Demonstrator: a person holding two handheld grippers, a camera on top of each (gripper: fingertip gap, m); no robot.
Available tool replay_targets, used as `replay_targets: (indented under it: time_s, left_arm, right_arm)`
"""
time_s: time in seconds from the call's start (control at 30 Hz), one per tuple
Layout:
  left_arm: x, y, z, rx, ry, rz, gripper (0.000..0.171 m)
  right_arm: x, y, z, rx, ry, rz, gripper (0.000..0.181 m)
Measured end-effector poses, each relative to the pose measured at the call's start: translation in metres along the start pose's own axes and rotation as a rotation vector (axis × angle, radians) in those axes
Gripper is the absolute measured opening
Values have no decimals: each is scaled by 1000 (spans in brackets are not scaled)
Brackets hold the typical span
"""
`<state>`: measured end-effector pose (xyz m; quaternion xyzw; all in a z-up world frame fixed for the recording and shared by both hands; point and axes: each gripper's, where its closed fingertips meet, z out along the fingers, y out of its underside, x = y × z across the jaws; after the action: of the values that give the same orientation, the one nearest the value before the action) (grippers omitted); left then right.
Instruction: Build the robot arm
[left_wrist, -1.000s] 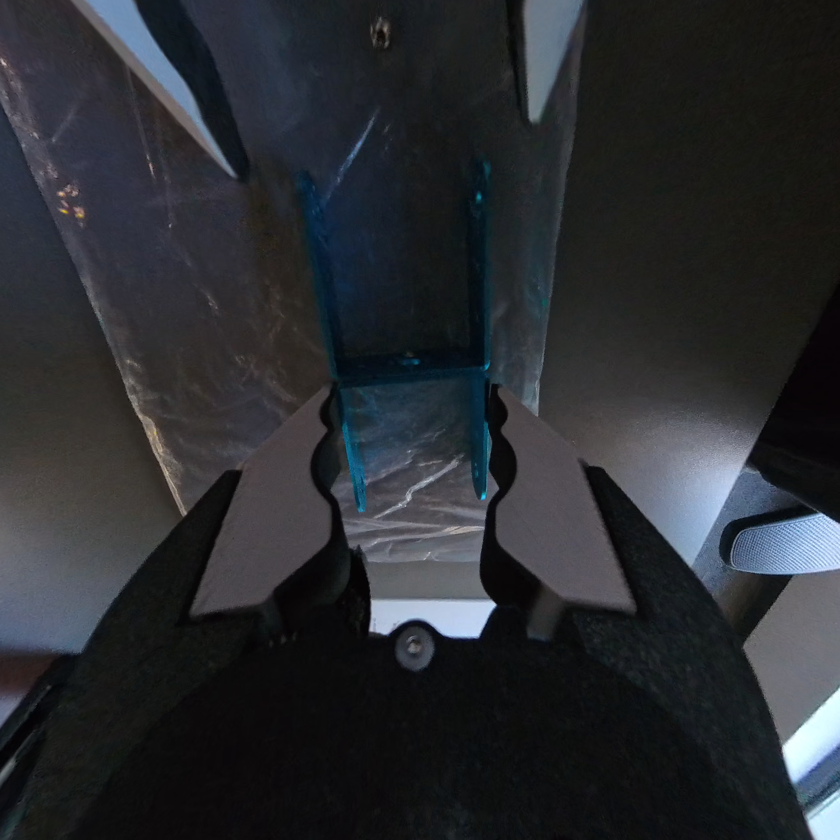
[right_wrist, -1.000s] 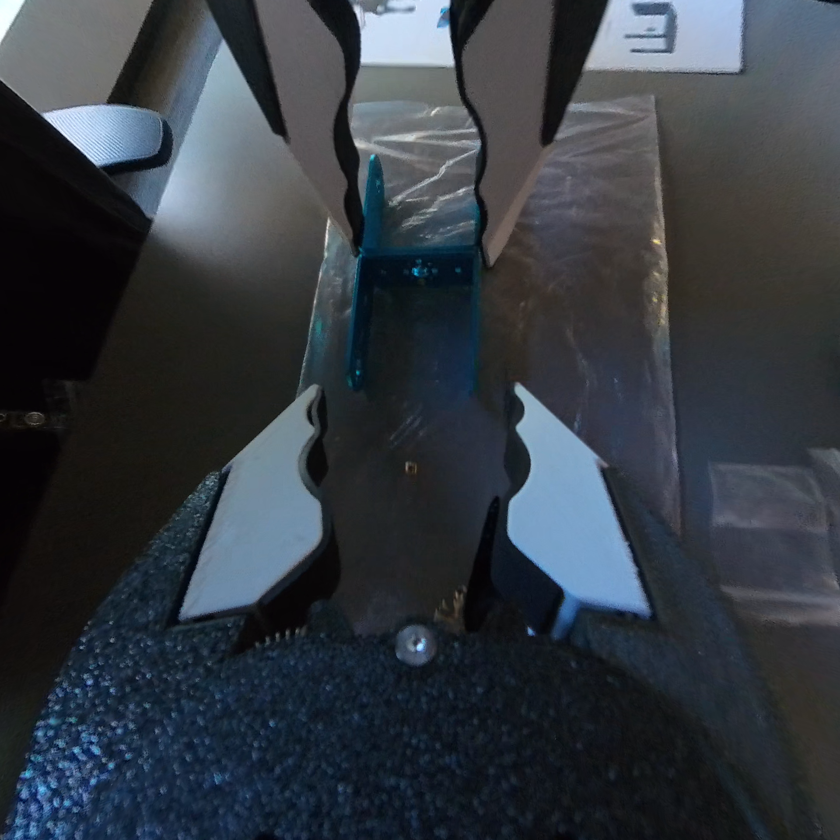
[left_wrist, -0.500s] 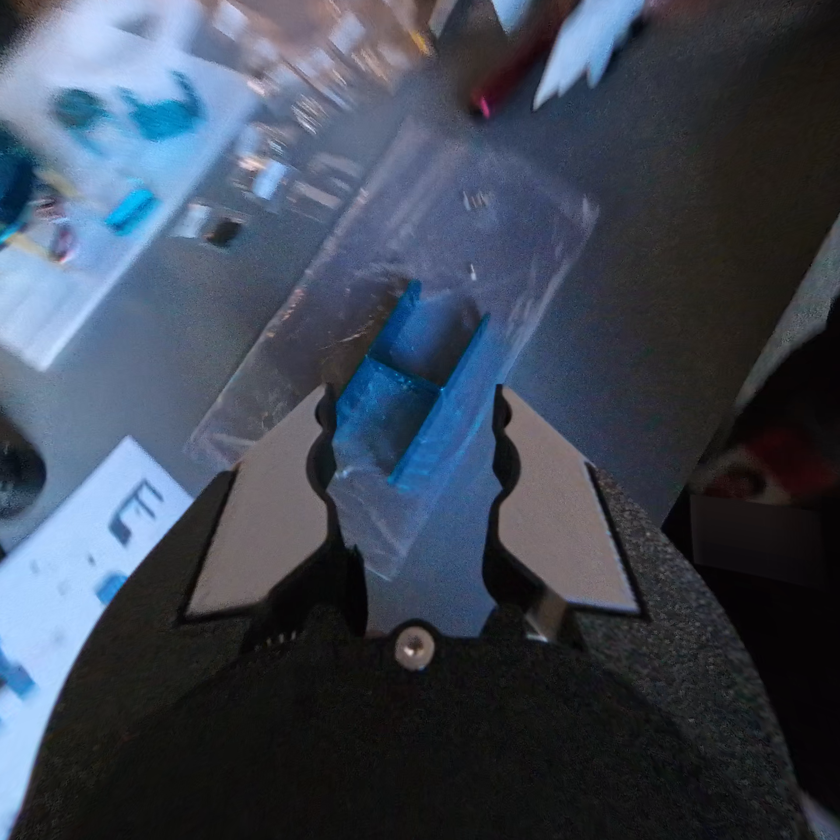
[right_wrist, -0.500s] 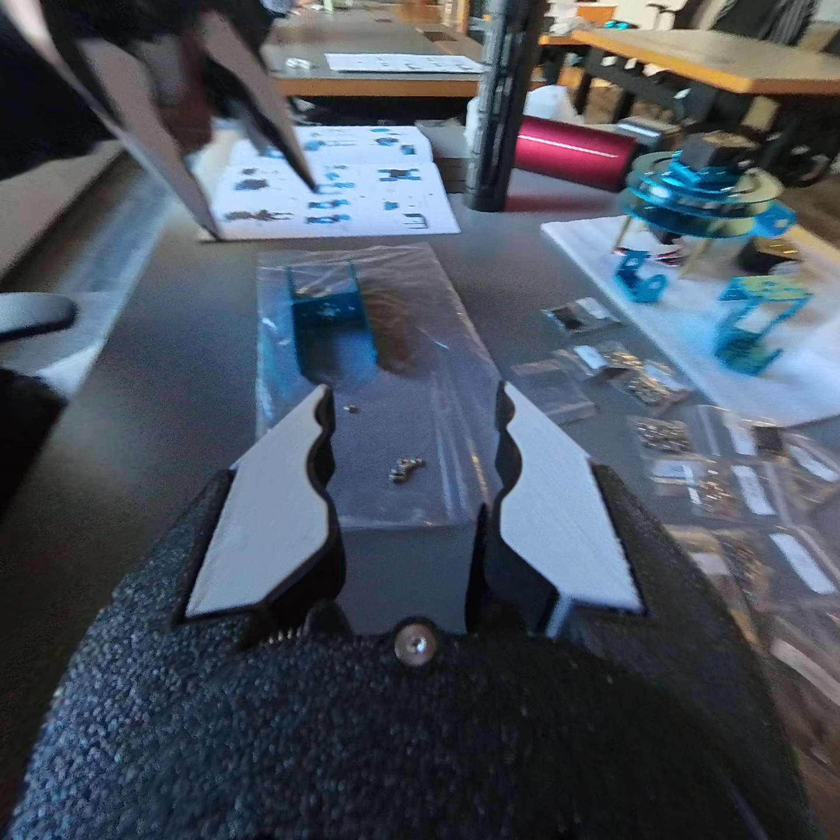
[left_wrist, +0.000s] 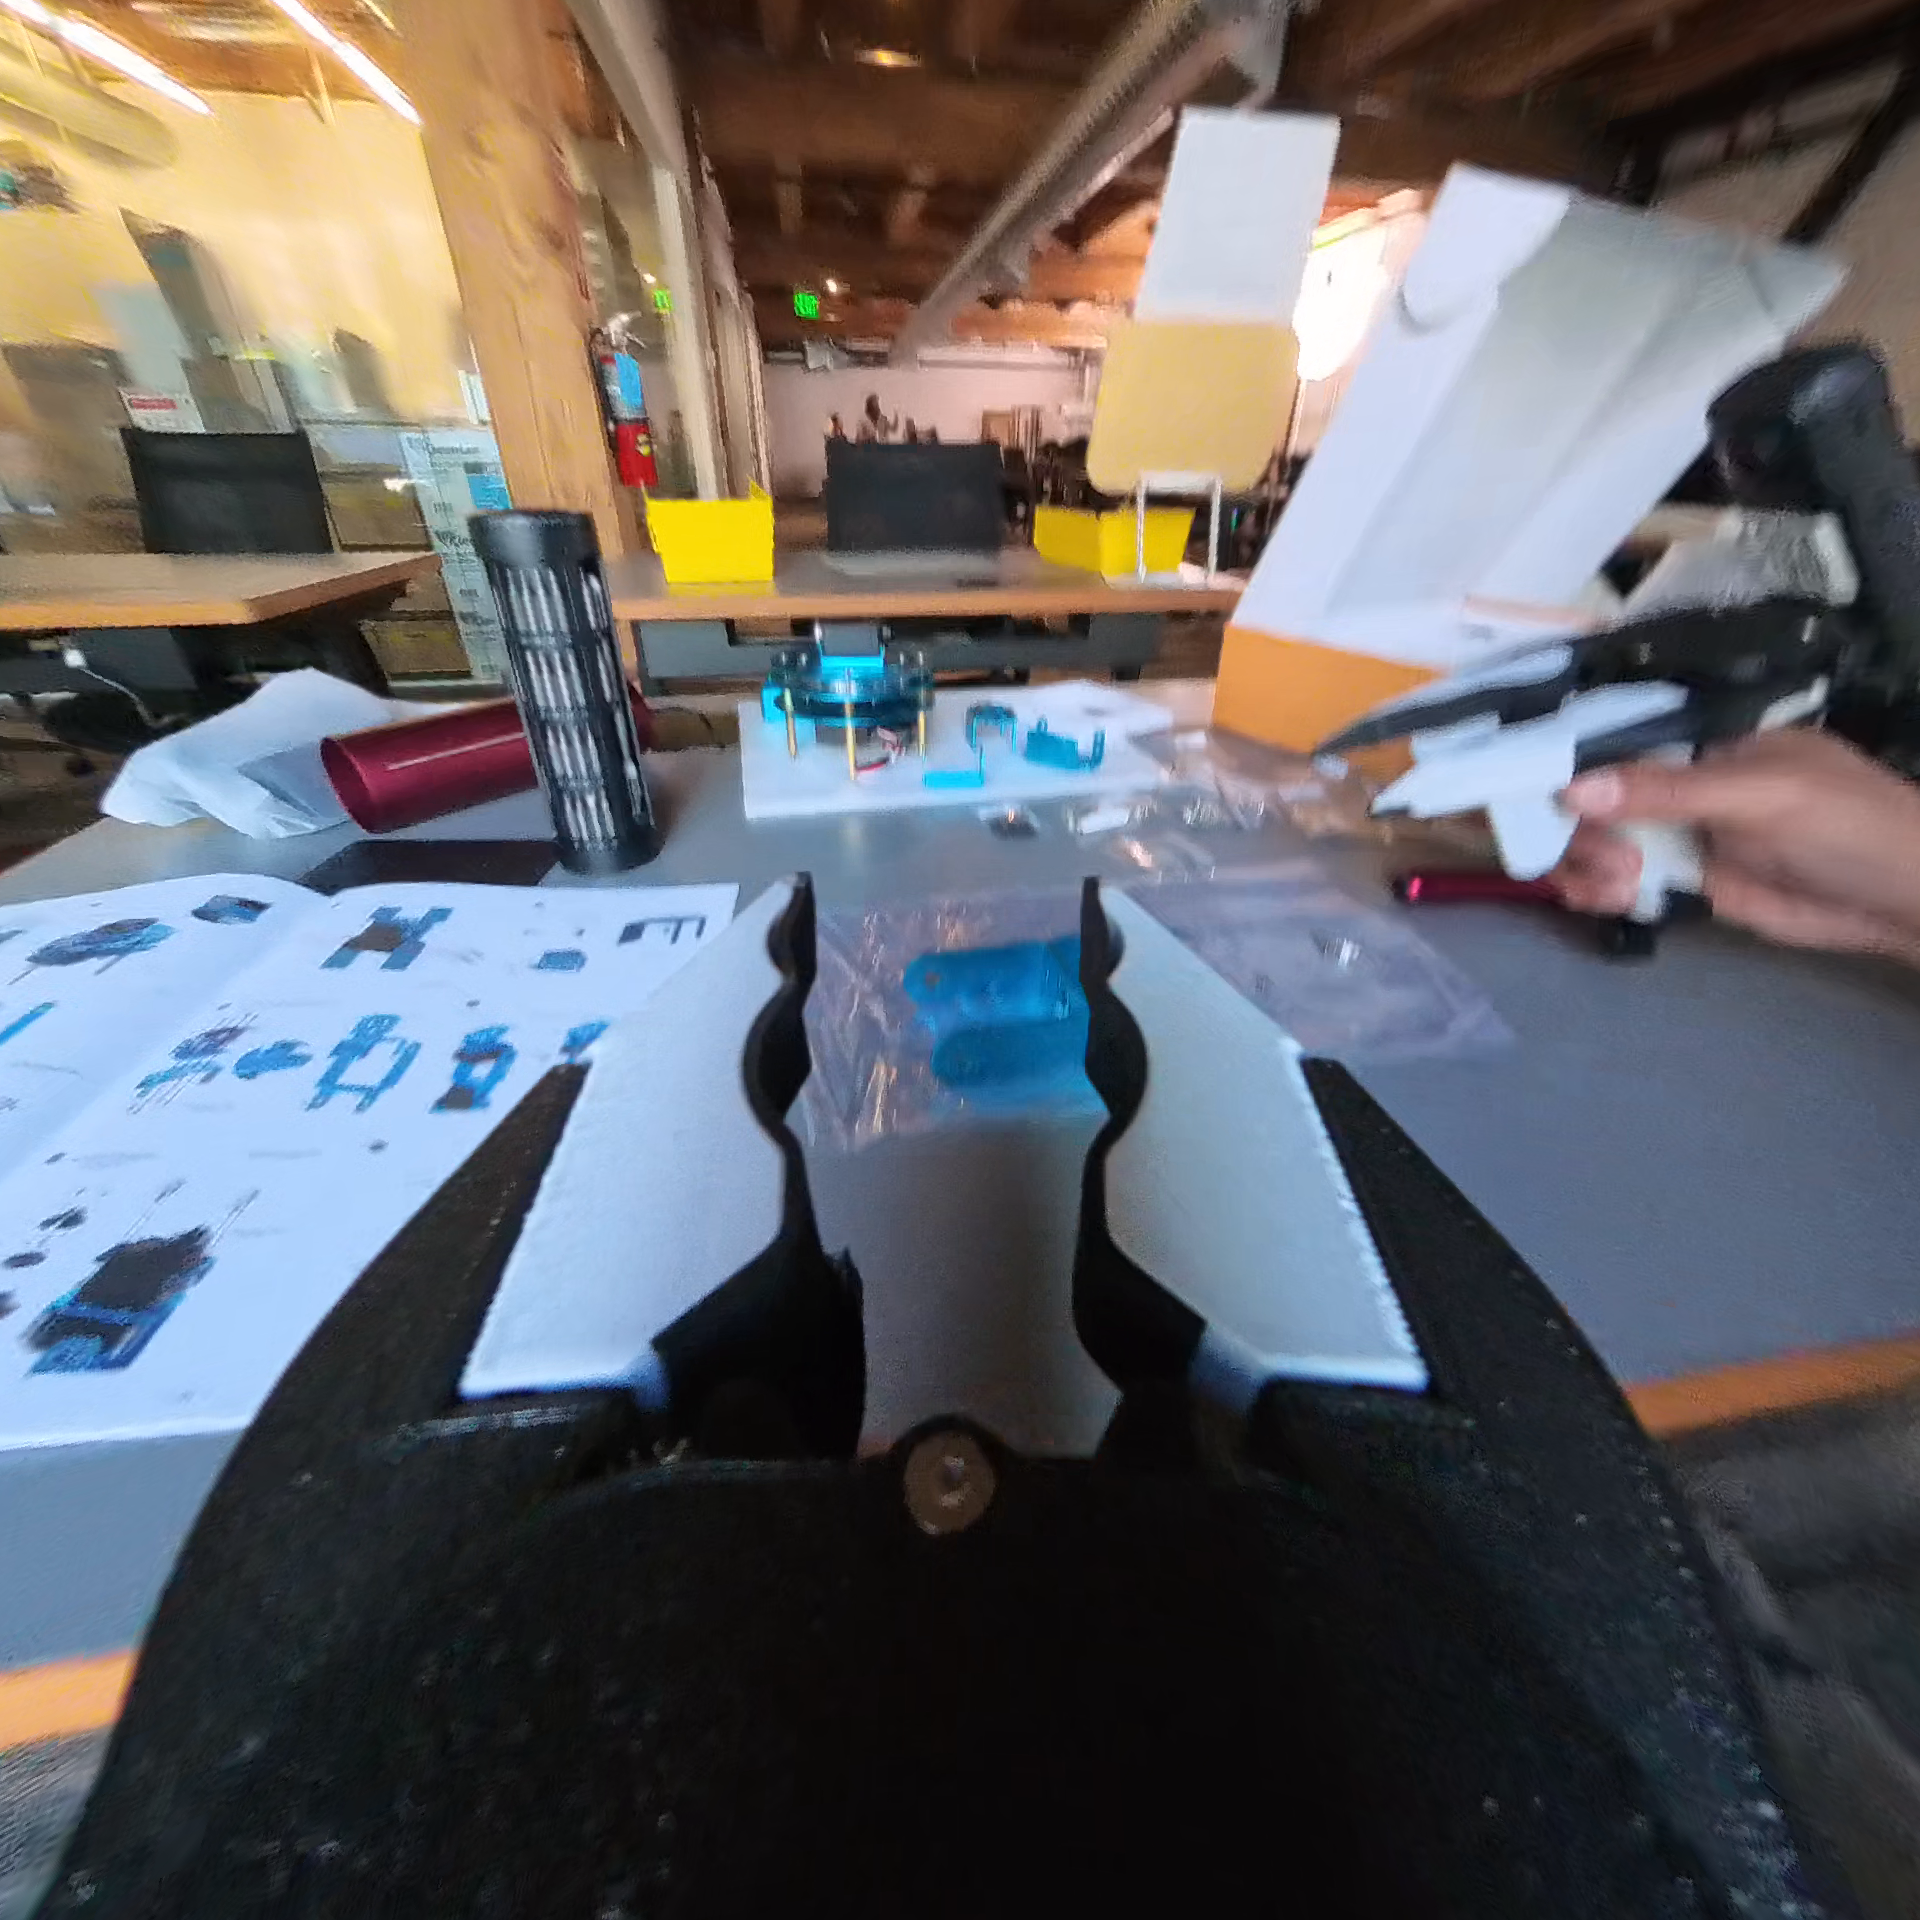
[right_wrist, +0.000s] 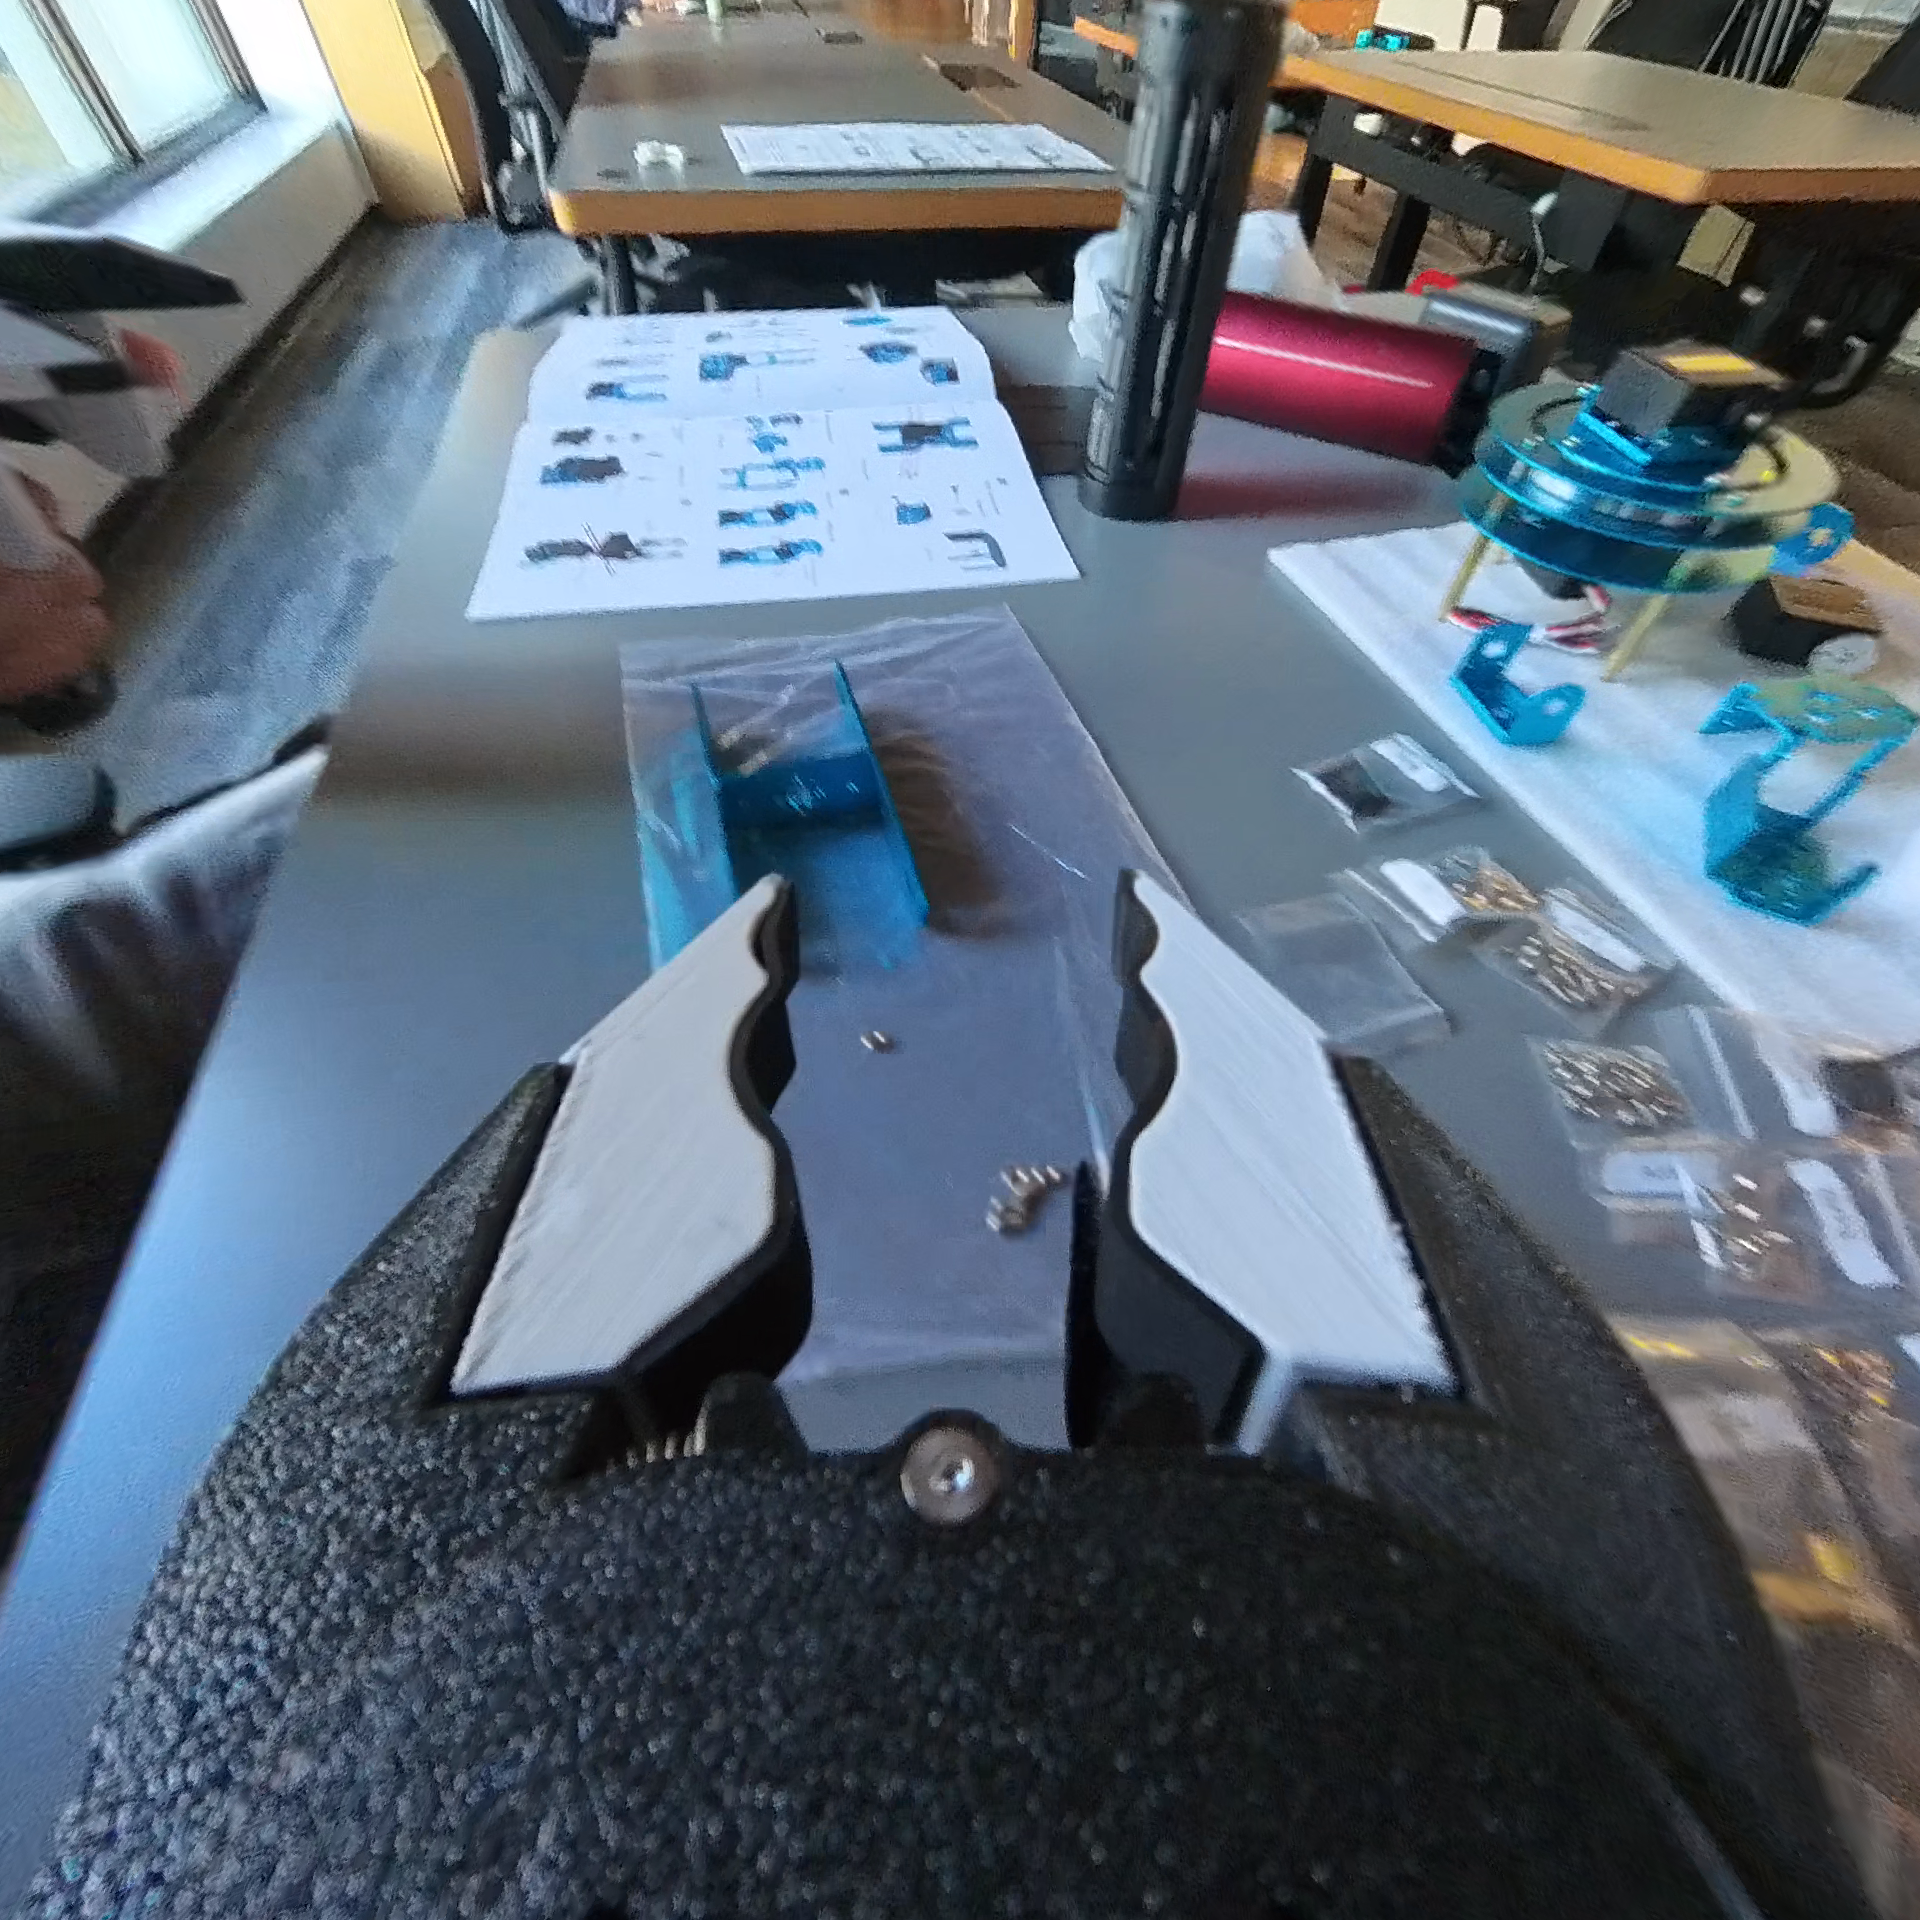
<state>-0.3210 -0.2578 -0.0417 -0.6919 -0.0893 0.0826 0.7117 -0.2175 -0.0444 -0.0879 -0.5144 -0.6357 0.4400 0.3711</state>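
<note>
A blue U-shaped metal bracket (left_wrist: 992, 1013) lies inside a clear plastic bag (left_wrist: 883, 1081) on the grey table. My left gripper (left_wrist: 943, 904) is open and empty, held above the table just short of the bag. My right gripper (right_wrist: 951, 904) is open and empty over the near end of the same bag (right_wrist: 935, 1039), with the bracket (right_wrist: 805, 810) just beyond its fingertips. A few small loose screws (right_wrist: 1023, 1210) lie in the bag between its fingers. The right gripper (left_wrist: 1351, 777) also shows in the left wrist view, held by a hand (left_wrist: 1766, 842).
A printed instruction sheet (right_wrist: 769, 468) lies beyond the bag. A black mesh cylinder (right_wrist: 1174, 260) and a red cylinder (right_wrist: 1340, 374) stand behind it. A blue turntable assembly (right_wrist: 1642, 468), blue brackets (right_wrist: 1797, 790) on white foam and several small screw bags (right_wrist: 1558, 935) are at the right. An open cardboard box (left_wrist: 1455, 468) is far right. The bracket (right_wrist: 805, 810) lies some 15 cm from my right tips, 20 cm from my left tips.
My left gripper's jaws were beside the bracket through the bag; it has pulled back and away. Both grippers have tilted up from looking down at the bag to looking across the table.
</note>
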Motion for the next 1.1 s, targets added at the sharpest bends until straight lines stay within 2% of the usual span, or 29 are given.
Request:
replay_targets:
  time_s: [0.1,0.17,0.2,0.23,0.27,0.33,0.4,0.47,0.53,0.57,0.6,0.67,0.7,0.77,0.83,0.97,1.07,1.1]
  left_arm:
    - [-14,-22,24,46,28,2,51]
    - [-20,-13,38,-47,54,26,55]
    - [-26,-10,41,-63,39,37,55]
    - [-41,-9,39,-28,-36,4,54]
    - [-48,-5,34,0,-59,-48,49]
    - [-44,5,9,-25,3,-180,49]
    - [-26,7,-30,-31,61,-234,50]
    - [1,35,-72,-126,92,-213,51]
    - [18,86,-107,-241,41,-217,59]
    - [19,110,-120,-252,-20,-246,59]
    - [14,126,-123,-199,-92,-299,54]
    - [13,141,-106,-49,-113,-448,48]
    - [12,157,-93,-14,-119,-476,49]
    - [16,192,-71,-51,-120,-448,49]
    - [15,206,-56,-24,-138,-460,46]
    - [-17,255,-22,-124,-216,-560,47]
    - [-38,299,-4,-253,-315,-498,47]
    - [-49,305,0,-251,-350,-496,47]
  right_arm:
    - [-14,-5,21,-17,-2,54,56]
    - [-15,-5,34,-9,17,128,51]
    - [-16,-7,38,3,15,179,50]
    - [-17,-11,40,24,26,234,52]
    - [-21,-16,40,56,26,297,54]
    - [-48,-35,26,193,-37,427,51]
    - [-87,-51,8,313,-47,425,51]
    - [-124,-55,2,343,24,338,49]
    - [-164,-58,9,308,23,249,57]
    - [-183,-58,13,281,19,221,67]
    - [-196,-59,13,276,38,186,66]
    - [-210,-67,5,369,109,109,40]
    - [-216,-71,3,412,126,69,35]
    - [-223,-69,7,373,128,-2,43]
    - [-223,-66,11,338,144,-28,48]
    - [-225,-62,24,339,37,80,49]
    - [-219,-48,34,302,30,92,49]
    - [-218,-45,36,296,25,98,49]
